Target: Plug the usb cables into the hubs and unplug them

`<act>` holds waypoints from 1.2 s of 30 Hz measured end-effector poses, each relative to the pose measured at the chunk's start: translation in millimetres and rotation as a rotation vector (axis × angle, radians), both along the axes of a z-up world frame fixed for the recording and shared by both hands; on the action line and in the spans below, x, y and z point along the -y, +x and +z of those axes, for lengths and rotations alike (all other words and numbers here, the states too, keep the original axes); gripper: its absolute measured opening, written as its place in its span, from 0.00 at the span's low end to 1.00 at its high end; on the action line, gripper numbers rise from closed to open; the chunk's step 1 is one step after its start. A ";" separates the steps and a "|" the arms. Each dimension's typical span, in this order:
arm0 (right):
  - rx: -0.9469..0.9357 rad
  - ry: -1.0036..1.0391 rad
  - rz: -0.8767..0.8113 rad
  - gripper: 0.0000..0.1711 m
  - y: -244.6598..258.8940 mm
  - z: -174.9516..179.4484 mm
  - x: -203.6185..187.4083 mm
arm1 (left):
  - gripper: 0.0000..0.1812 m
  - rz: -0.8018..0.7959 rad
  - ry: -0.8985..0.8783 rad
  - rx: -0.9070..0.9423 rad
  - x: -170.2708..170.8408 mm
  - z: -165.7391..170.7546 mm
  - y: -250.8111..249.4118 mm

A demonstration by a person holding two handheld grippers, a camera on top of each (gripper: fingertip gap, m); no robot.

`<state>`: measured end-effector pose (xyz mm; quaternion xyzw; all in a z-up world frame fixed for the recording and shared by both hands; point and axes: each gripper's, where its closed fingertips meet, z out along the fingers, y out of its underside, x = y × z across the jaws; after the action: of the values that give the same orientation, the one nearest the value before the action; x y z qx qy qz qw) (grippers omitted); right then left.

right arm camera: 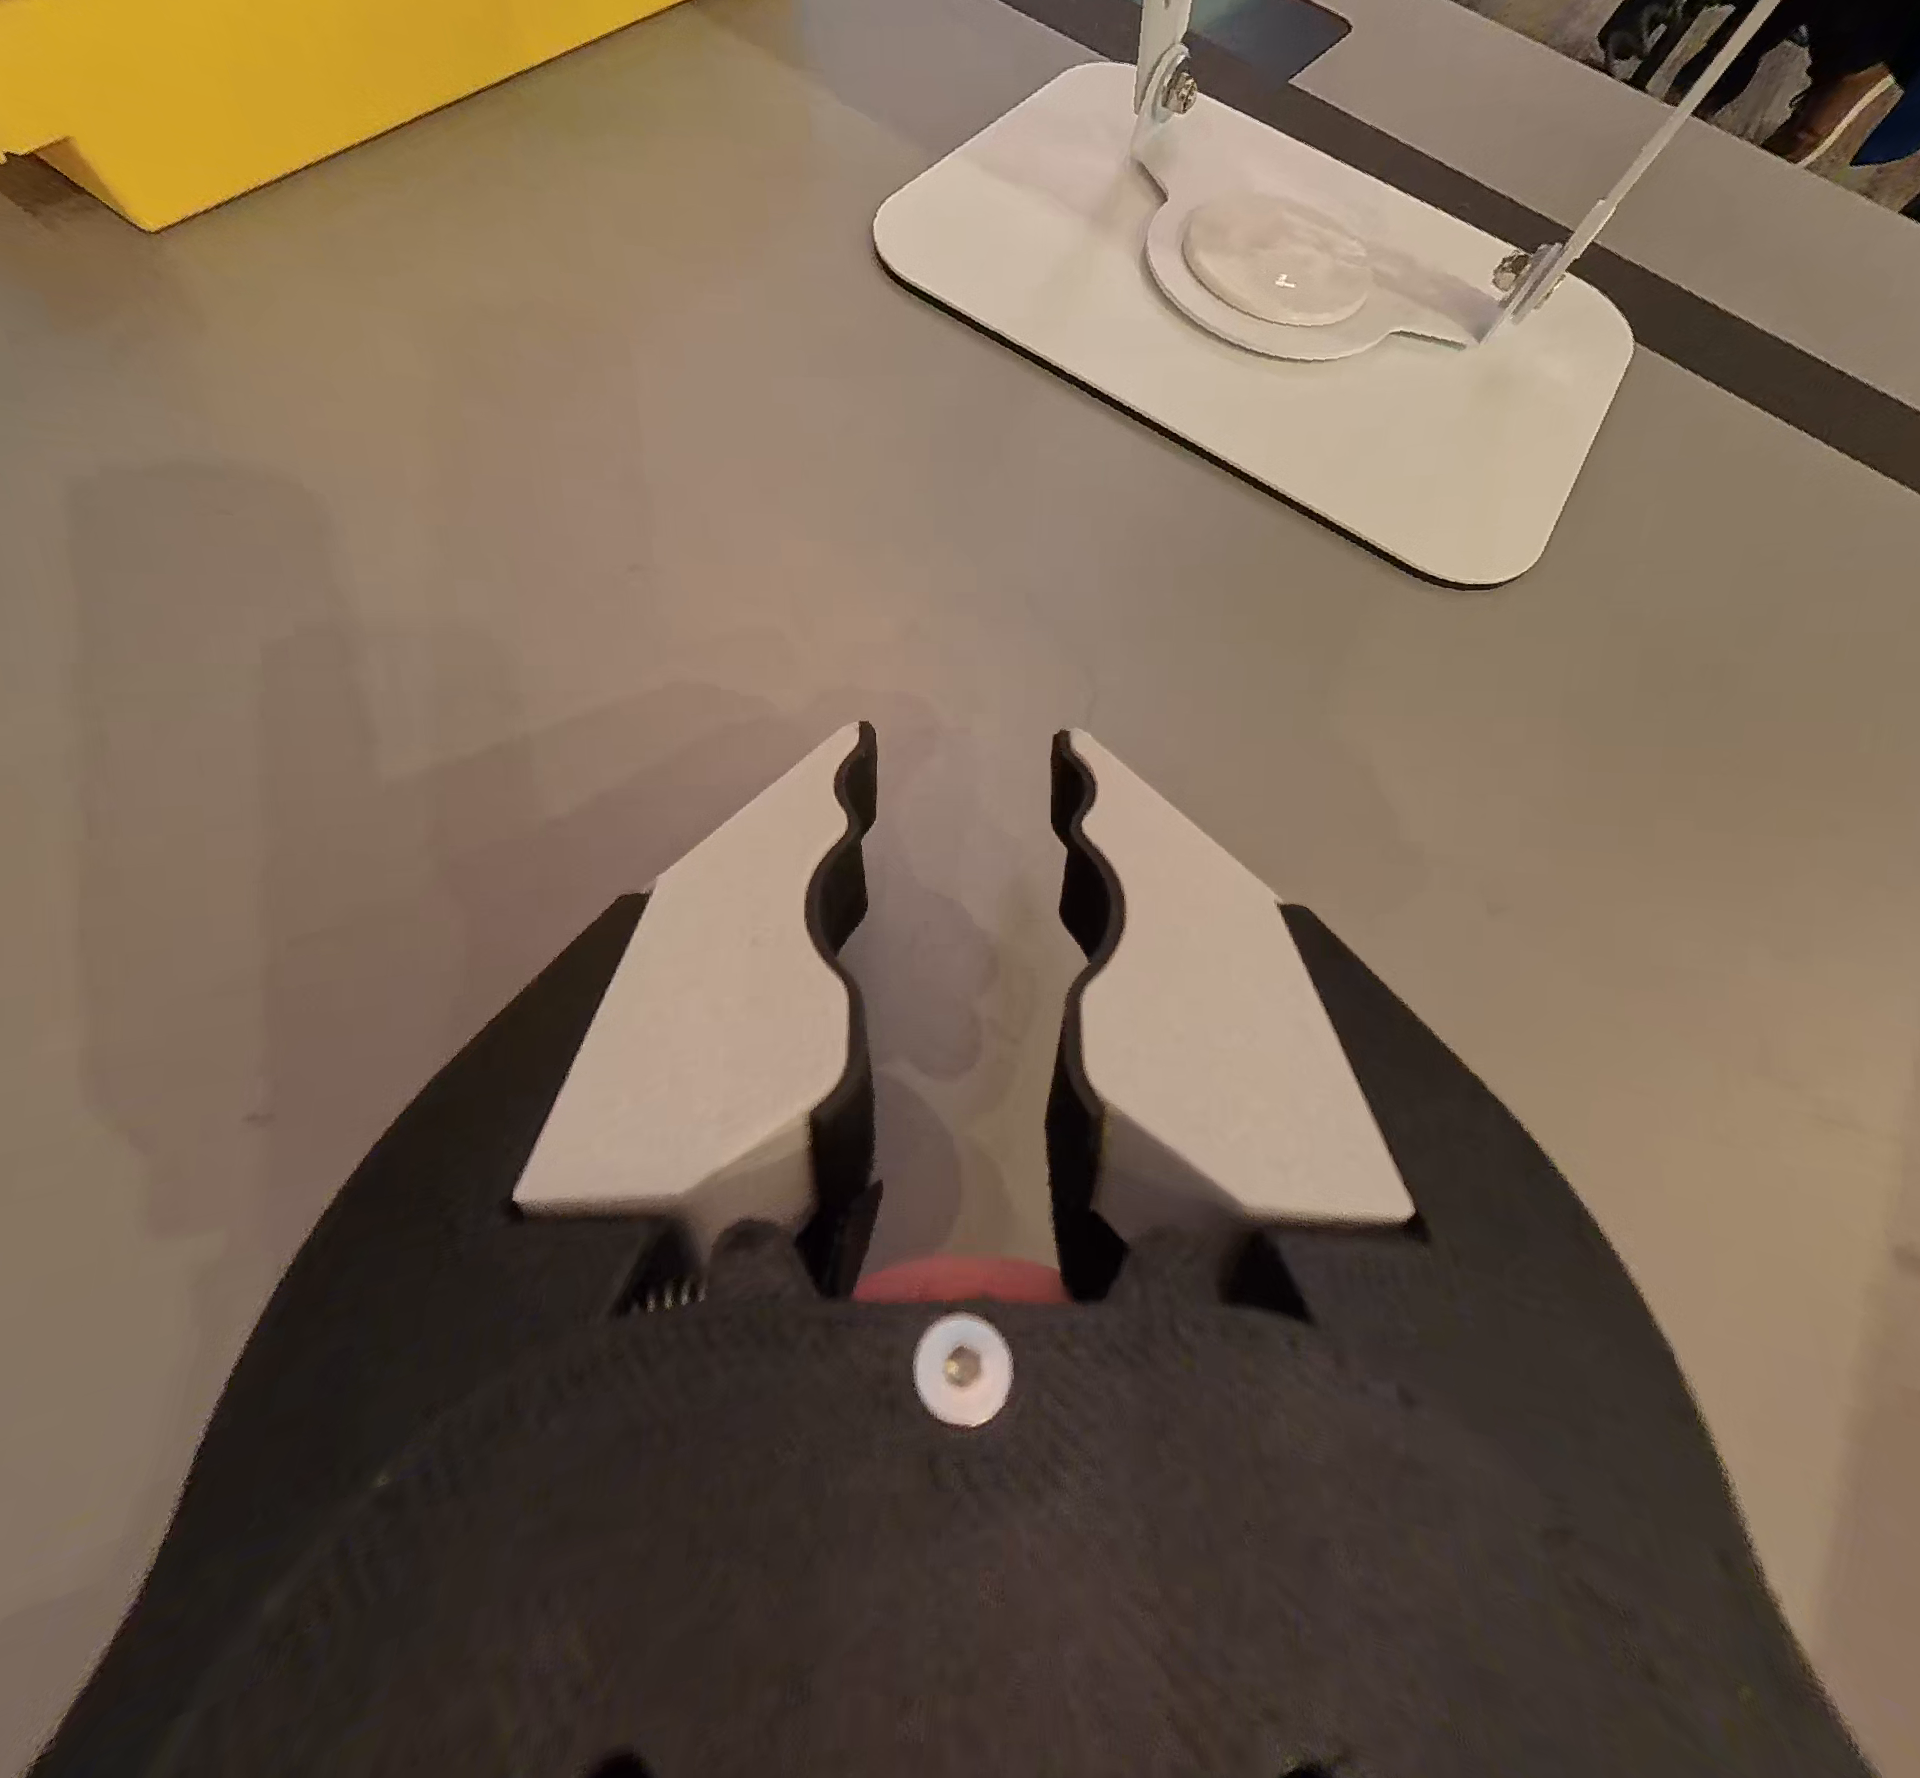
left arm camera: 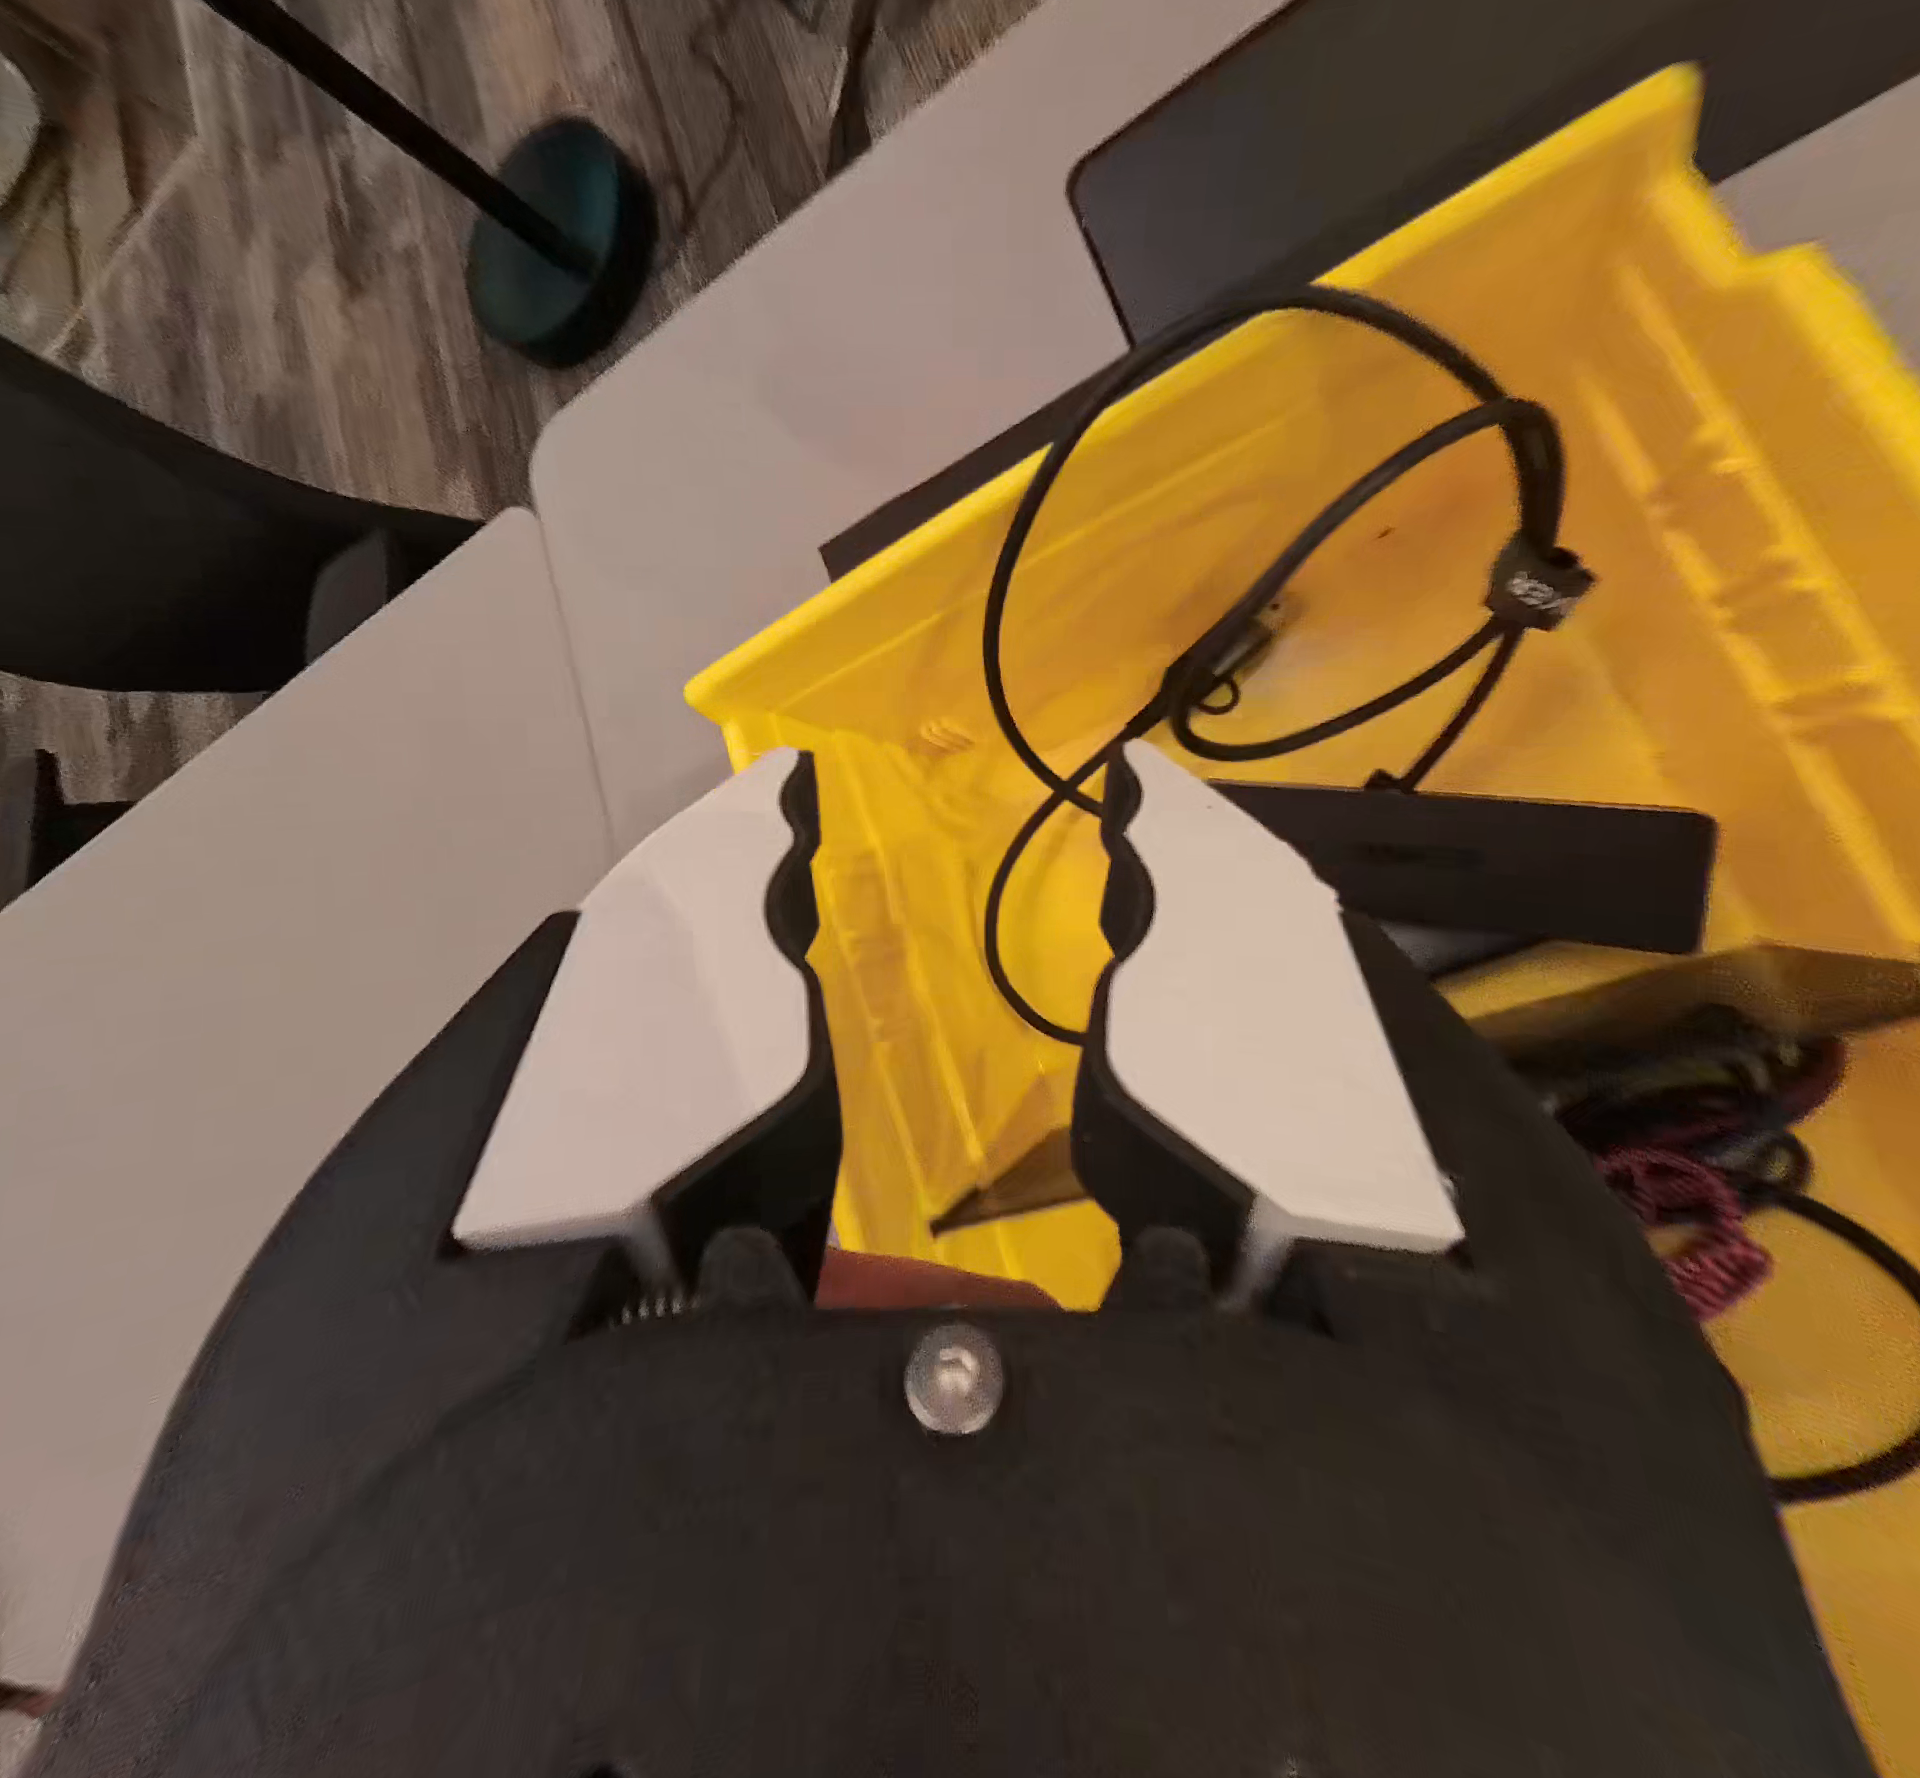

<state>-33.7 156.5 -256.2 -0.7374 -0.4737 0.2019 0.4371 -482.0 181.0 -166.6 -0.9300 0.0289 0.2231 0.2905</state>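
Observation:
In the left wrist view my left gripper is open and empty above the near-left corner of a yellow bin. A thin black USB cable lies coiled in the bin, with a strap around it and its plug near the middle. One loop of the cable runs between my fingers and behind the right one. A flat black hub lies just right of my right finger. My right gripper is open and empty over the bare grey table.
A maroon braided cable bundle and a brown flat piece lie in the bin's near right. A white stand base sits front right of the right gripper, the yellow bin's outer wall front left. A black pole base stands on the floor. My hands' fingertips stand some 45 cm from each other.

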 end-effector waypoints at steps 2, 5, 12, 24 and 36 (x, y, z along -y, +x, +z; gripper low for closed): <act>0.002 0.003 0.002 0.18 -0.1 -0.1 0.2 | 0.26 -0.003 -0.079 0.058 -7.1 -20.8 -9.7; -0.002 0.002 0.006 0.18 -0.2 0.3 0.7 | 0.24 -0.005 -0.178 0.045 -12.7 -40.1 -22.8; -0.005 0.003 0.007 0.17 -0.5 1.1 0.3 | 0.16 0.000 -0.294 -0.001 -24.5 -63.3 -31.8; -0.020 -0.009 0.012 0.16 -0.5 2.3 0.6 | 0.02 0.011 -0.106 -0.016 -25.4 -18.4 -30.7; -0.025 -0.012 0.015 0.16 -0.5 2.7 1.0 | 0.02 -0.006 0.148 -0.092 -18.9 89.0 -15.1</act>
<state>-34.1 155.5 -253.4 -0.7339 -0.4724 0.2170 0.4372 -497.2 200.0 -77.6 -0.8948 0.0285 0.2662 0.3573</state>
